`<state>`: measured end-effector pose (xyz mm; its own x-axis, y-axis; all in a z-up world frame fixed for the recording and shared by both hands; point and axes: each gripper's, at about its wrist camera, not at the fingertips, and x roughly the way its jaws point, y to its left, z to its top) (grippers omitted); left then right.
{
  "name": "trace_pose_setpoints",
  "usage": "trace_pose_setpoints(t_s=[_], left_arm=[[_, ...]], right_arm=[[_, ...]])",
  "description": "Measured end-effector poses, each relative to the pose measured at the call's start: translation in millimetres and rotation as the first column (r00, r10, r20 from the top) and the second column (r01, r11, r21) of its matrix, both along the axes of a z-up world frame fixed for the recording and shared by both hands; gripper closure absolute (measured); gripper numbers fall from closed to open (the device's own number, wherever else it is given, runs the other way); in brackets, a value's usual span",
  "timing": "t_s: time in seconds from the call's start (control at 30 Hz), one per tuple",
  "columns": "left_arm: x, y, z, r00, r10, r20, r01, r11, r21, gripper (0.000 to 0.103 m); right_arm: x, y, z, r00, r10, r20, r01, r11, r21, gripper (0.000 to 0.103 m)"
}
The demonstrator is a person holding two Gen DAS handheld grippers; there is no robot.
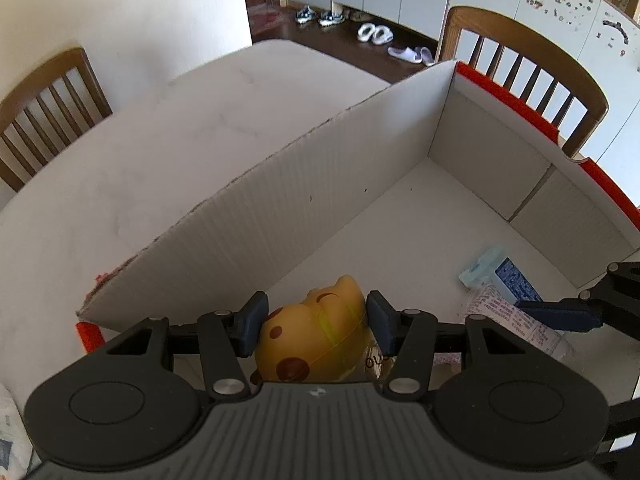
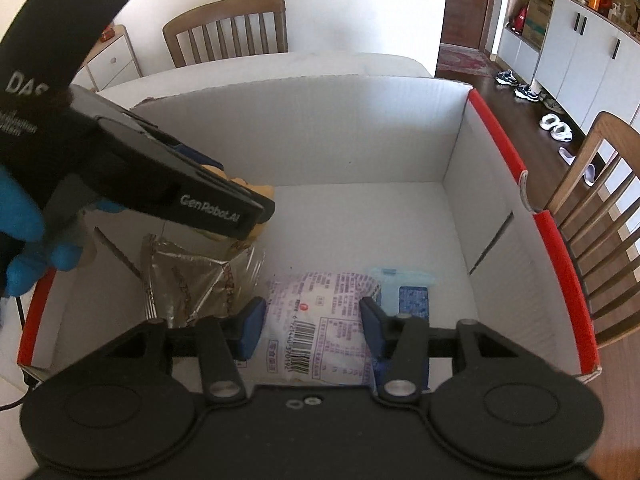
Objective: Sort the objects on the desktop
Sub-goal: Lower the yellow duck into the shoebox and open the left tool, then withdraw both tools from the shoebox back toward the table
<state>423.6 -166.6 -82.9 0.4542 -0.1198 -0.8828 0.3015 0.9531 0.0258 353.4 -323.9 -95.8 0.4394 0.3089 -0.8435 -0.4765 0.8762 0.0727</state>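
Observation:
My left gripper (image 1: 316, 326) is shut on a yellow toy (image 1: 316, 328) with brown spots, wrapped in clear film, just inside the near corner of a white cardboard box (image 1: 320, 208) with red edges. In the right wrist view the toy (image 2: 262, 194) peeks out past the left tool, and its clear wrapper (image 2: 192, 280) hangs down to the box floor. My right gripper (image 2: 312, 328) is shut on a white and purple packet (image 2: 316, 320) with a barcode, low in the box (image 2: 320, 132). One of its fingers (image 1: 560, 314) shows in front of that packet (image 1: 504, 312) in the left wrist view.
A light blue packet (image 2: 404, 292) lies on the box floor beside the held packet. The box stands on a white table (image 1: 160, 140). Wooden chairs (image 1: 48, 108) (image 1: 532, 80) (image 2: 228, 28) stand around it. A blue-gloved hand (image 2: 24, 220) holds the left tool.

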Motion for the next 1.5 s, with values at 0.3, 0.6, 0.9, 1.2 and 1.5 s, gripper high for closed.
trace_pose_setpoints(t_s=[0.3,0.6,0.9,1.2,1.5], left_arm=[[5,-2,-5,0.998,-0.019,-0.054,0.02,1.0,0.019,0.049],[9,-1,-3,0.998,-0.003,-0.067,0.003,1.0,0.01,0.046],[1,-1,9,0.999,0.012,-0.03,-0.012,1.0,-0.016,0.036],[-14,2,35,1.0,0.009,0.021,-0.008,0.998,-0.057,0.036],[-50,8,65,0.997,0.004,0.074,0.002,0.996,-0.092,0.036]], right_arm=[[3,1,-3,1.0,0.013,-0.012,-0.014,1.0,-0.013,0.052],[3,1,-1,1.0,0.011,-0.006,-0.011,1.0,-0.005,0.037],[-2,-4,11,1.0,0.008,0.012,-0.008,1.0,-0.006,0.037],[-13,-12,37,0.999,0.011,0.039,-0.012,1.0,0.022,0.037],[-30,-15,61,0.997,0.024,0.077,-0.026,0.999,0.028,0.037]])
